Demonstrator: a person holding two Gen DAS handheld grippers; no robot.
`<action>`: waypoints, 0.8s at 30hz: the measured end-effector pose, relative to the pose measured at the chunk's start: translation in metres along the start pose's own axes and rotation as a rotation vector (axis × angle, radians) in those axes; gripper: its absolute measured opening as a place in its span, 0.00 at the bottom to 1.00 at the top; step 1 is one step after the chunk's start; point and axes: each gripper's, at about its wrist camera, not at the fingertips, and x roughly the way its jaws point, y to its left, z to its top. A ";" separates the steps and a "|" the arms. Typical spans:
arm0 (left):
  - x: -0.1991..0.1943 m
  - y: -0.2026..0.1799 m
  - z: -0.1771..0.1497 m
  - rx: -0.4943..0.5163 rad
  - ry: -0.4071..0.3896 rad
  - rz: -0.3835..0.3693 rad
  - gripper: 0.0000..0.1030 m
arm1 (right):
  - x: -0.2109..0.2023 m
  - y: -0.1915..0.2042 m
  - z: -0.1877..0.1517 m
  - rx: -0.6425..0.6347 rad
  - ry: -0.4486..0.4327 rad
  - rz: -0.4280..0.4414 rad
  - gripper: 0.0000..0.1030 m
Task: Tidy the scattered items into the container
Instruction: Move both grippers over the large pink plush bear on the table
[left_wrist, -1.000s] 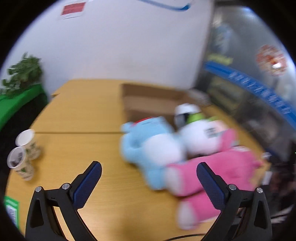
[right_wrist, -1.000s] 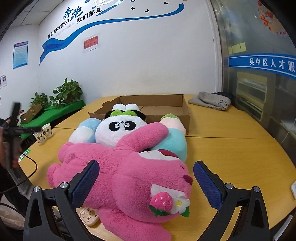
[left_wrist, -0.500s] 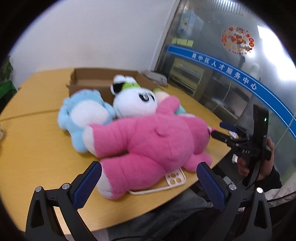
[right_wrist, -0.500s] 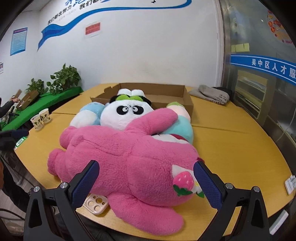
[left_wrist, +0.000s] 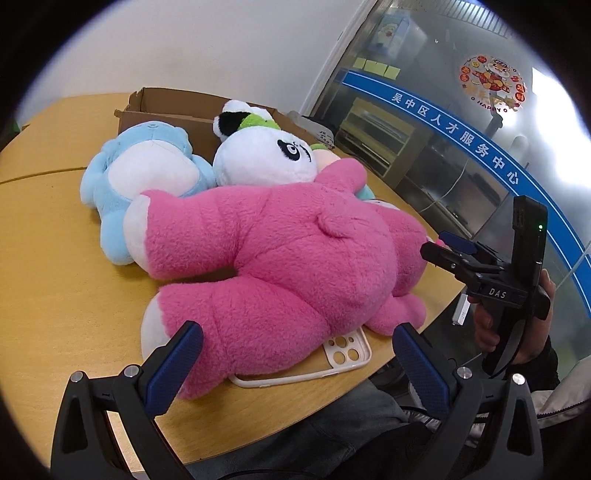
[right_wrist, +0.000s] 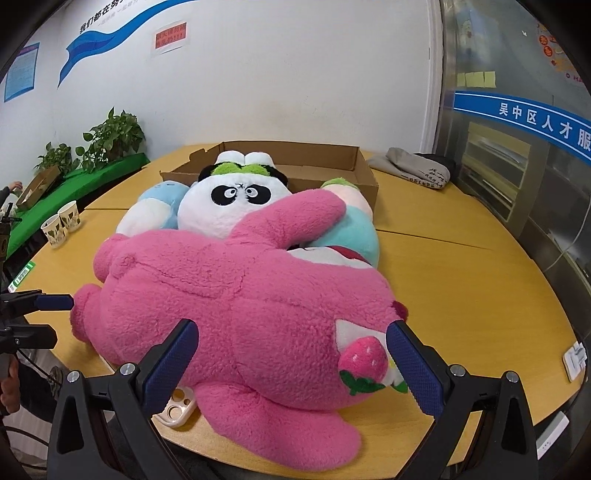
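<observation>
A big pink plush bear (left_wrist: 288, 258) (right_wrist: 236, 295) lies on the wooden table (left_wrist: 55, 295) at its near edge. Behind it lie a panda plush (left_wrist: 266, 155) (right_wrist: 232, 199), a light blue plush (left_wrist: 144, 173) (right_wrist: 155, 210) and a teal plush (right_wrist: 351, 236). An open cardboard box (left_wrist: 166, 107) (right_wrist: 332, 170) stands behind them. A white phone case (left_wrist: 347, 354) (right_wrist: 179, 404) sticks out from under the bear. My left gripper (left_wrist: 295, 362) is open, close to the bear's leg. My right gripper (right_wrist: 291, 354) is open, its pads either side of the bear's rump.
Two paper cups (right_wrist: 61, 223) stand at the table's left edge. A folded grey cloth (right_wrist: 413, 171) lies at the back right. A small white item (right_wrist: 574, 360) lies at the right edge. Plants (right_wrist: 110, 136) line the left wall.
My left gripper swung right from the cups side and came close to the pink bear's legs. My right gripper moved closer over the bear. Both stayed open.
</observation>
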 end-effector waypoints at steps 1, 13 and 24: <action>0.000 -0.001 0.000 0.002 -0.004 0.006 0.99 | 0.001 0.000 0.001 -0.002 -0.002 -0.001 1.00; -0.001 0.017 -0.003 -0.071 -0.032 0.011 0.99 | 0.013 0.003 0.000 -0.005 0.010 0.015 1.00; 0.009 0.021 0.013 -0.041 -0.015 0.005 0.99 | 0.029 -0.004 0.009 0.018 0.018 0.019 1.00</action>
